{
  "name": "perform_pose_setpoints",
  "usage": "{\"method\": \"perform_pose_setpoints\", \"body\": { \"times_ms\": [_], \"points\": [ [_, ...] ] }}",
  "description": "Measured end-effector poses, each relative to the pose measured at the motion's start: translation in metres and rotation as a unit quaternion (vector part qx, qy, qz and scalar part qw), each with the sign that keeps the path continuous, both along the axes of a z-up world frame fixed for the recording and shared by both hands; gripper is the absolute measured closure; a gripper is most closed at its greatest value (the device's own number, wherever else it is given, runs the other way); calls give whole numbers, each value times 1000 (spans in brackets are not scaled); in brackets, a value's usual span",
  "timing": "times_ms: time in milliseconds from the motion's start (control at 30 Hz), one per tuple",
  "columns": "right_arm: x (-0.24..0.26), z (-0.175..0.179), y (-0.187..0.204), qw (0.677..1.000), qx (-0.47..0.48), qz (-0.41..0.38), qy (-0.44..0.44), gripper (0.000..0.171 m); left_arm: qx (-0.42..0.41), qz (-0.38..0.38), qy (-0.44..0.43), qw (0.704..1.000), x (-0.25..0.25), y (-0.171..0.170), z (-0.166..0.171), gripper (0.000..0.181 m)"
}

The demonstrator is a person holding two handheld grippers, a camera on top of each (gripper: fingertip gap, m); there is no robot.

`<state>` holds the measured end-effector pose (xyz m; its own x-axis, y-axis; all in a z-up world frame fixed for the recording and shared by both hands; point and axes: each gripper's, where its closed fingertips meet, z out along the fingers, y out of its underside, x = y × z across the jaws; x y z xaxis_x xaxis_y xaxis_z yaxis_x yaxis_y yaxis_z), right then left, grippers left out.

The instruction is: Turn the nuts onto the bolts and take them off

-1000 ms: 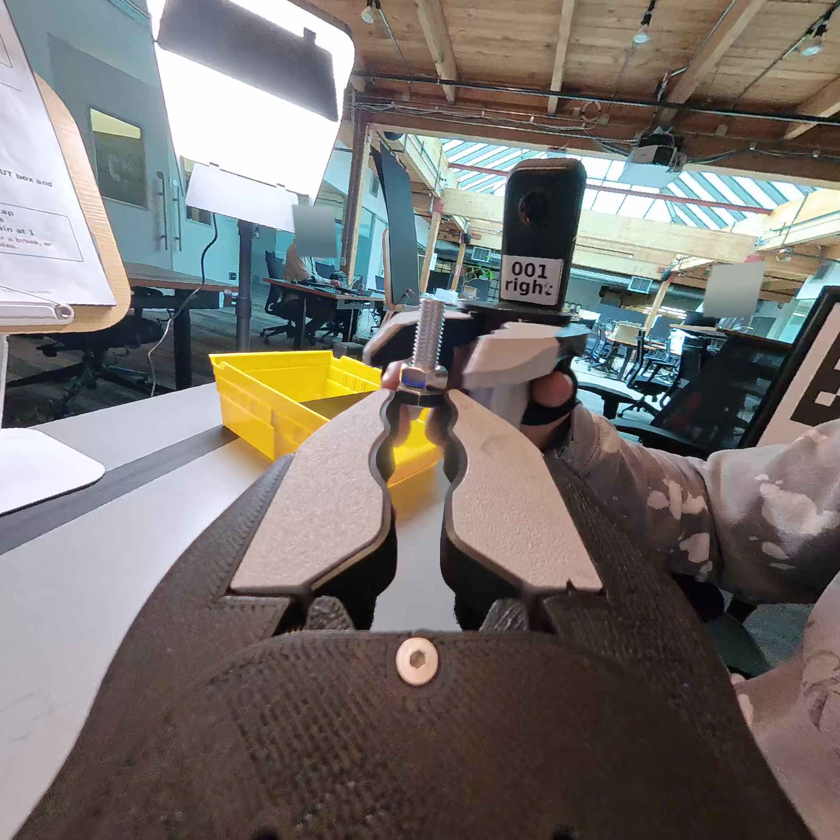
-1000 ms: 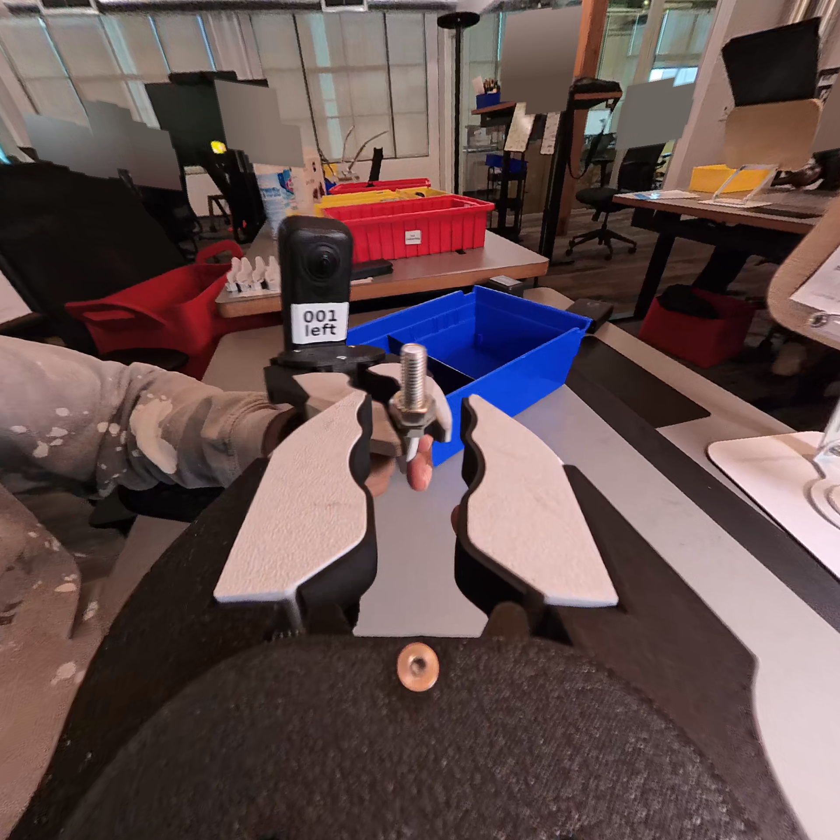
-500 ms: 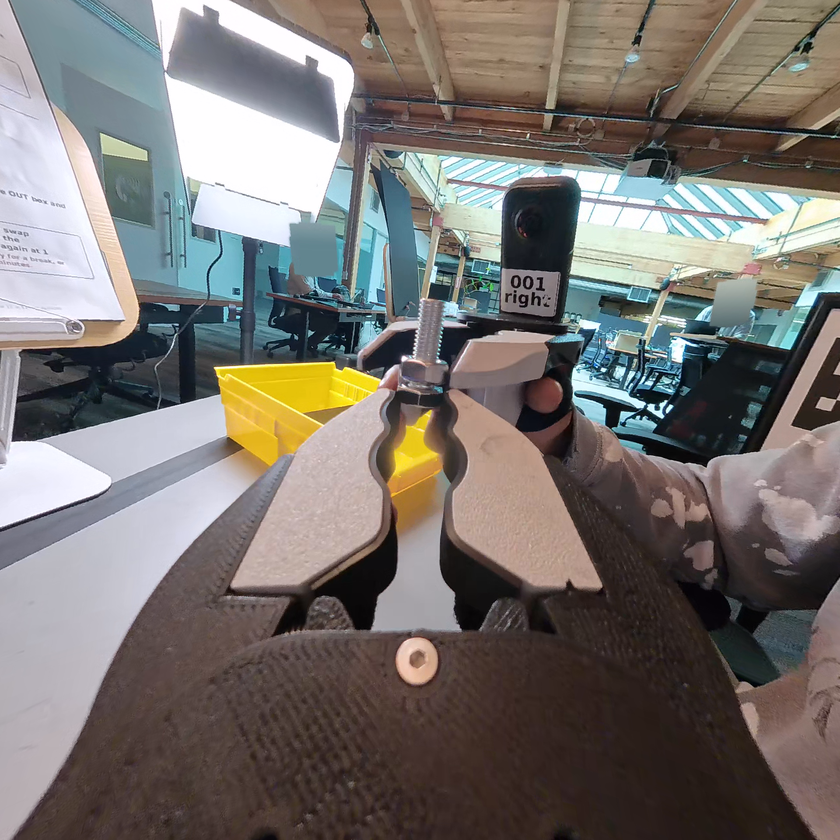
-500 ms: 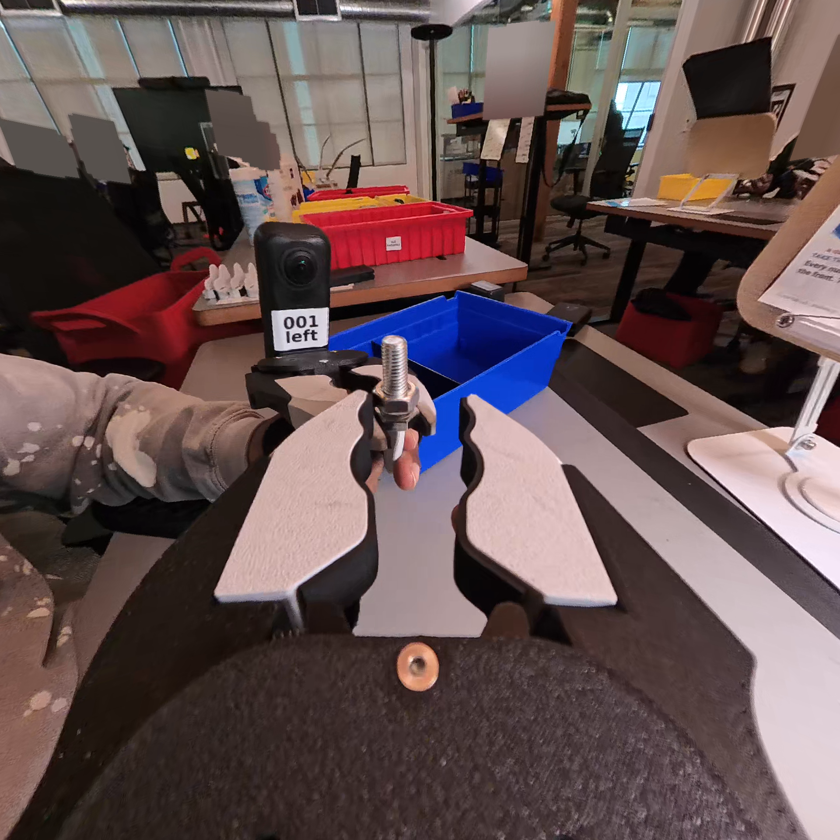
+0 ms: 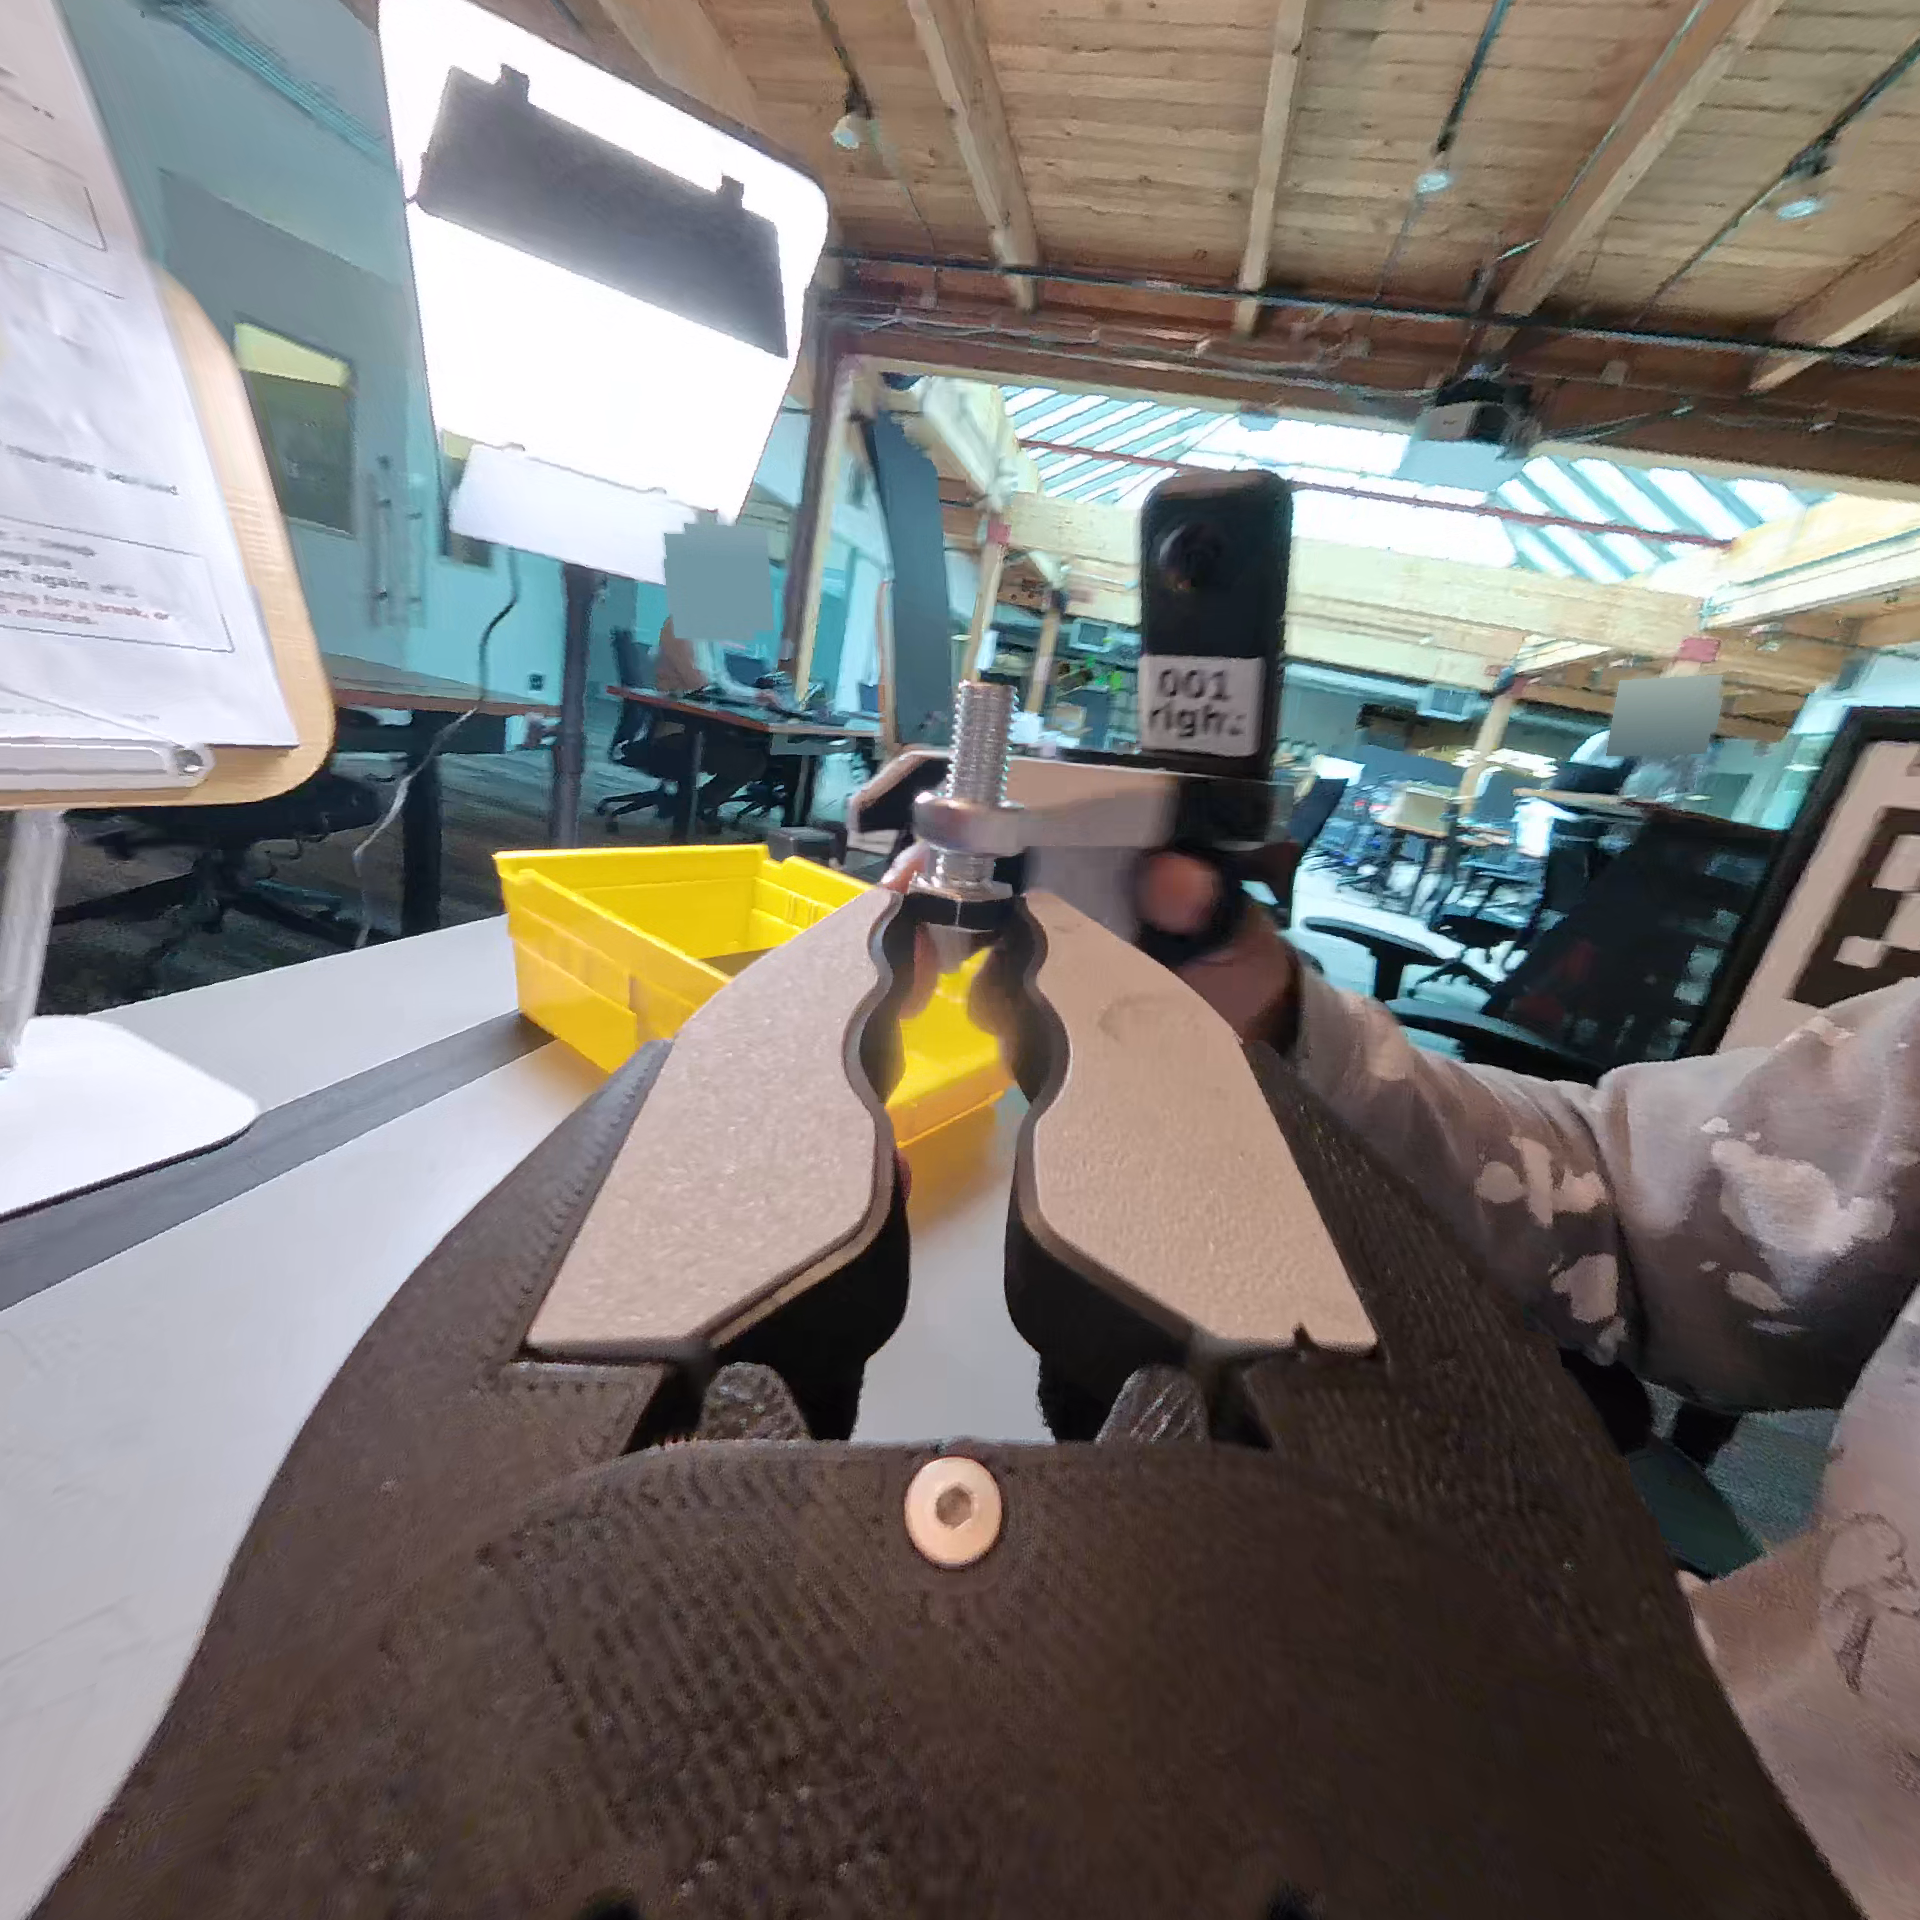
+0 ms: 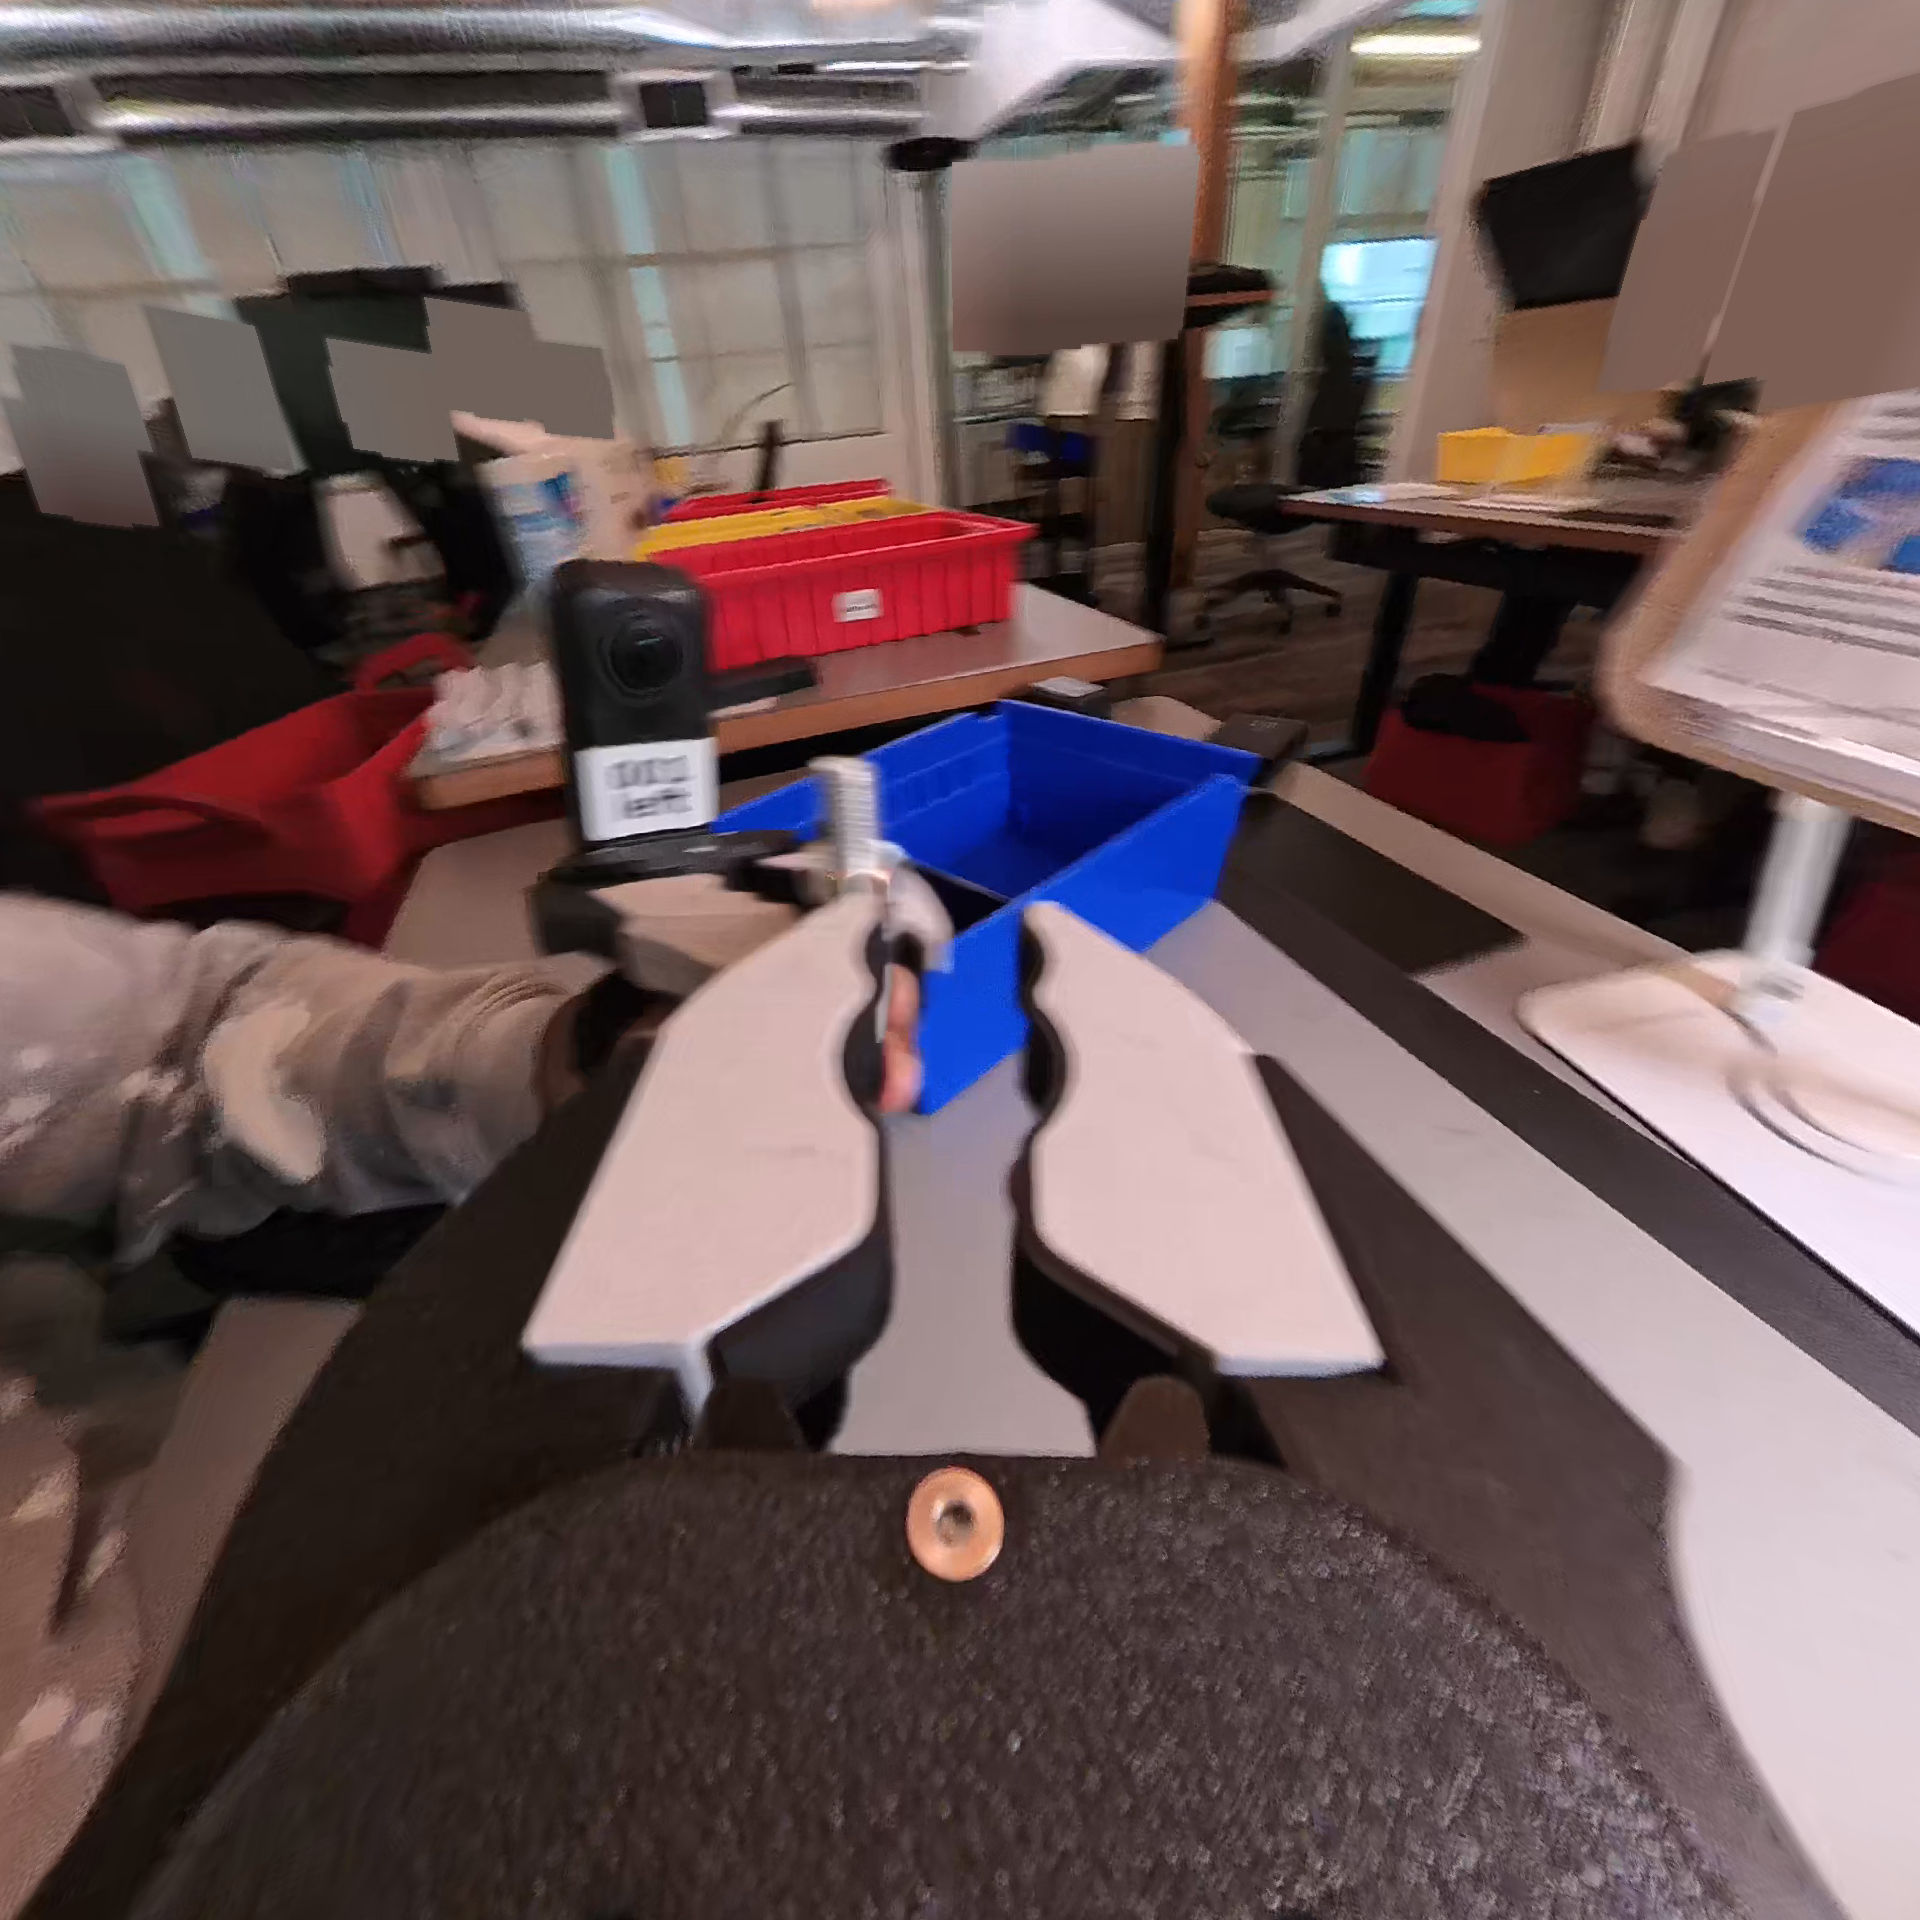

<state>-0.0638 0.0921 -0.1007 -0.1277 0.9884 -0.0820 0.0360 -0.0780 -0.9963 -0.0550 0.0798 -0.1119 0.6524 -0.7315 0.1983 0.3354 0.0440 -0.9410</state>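
While my left hand-held gripper [image 5: 954, 930] clenches the bolt [image 5: 982, 743] by its head, shank upright above the desk [image 5: 312, 1039], my right hand-held gripper [image 6: 954, 935] stands spread with nothing between its fingers. Its left finger [image 5: 1081, 821] meets the nut [image 5: 961, 821]. Behind sit a yellow bin [image 5: 623, 935] and a blue bin [image 6: 1091, 831].

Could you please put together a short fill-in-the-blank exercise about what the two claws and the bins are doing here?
1. The left claw is ___ on the head of the bolt.
2. The bolt's threaded end points ___.
3. The bin on the table beyond the left claw is ___.
4. The right claw faces a box coloured ___.

Missing words: shut; up; yellow; blue.
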Motion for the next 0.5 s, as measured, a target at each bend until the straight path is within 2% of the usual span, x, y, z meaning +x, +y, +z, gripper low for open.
{"method": "perform_pose_setpoints", "body": {
  "times_ms": [33,67,133,233,300,400,433,467,500],
  "points": [
    [3,2,15,999,-2,-39,10,162,1,0,1,1000,-1,-1,1,163],
    [7,3,25,998,2,-57,18,164,6,5,9,1000,-1,-1,3,163],
    [9,3,24,999,-6,-42,12,155,10,9,14,1000,-1,-1,4,163],
    [5,7,-1,1000,4,2,22,143,1,10,15,1000,0,1,-2,163],
    [0,6,-14,1000,5,20,18,139,0,8,16,1000,1,2,-3,163],
    [-3,2,-10,1000,4,10,15,138,-1,12,17,1000,1,2,-3,163],
    [-2,3,-5,1000,-7,4,15,145,1,9,8,1000,-1,2,-1,164],
    [1,4,9,999,-13,-30,23,160,0,5,6,1000,-2,1,0,164],
    [5,6,18,998,-11,-47,32,162,3,8,11,1000,-3,1,0,163]
  ]
}}
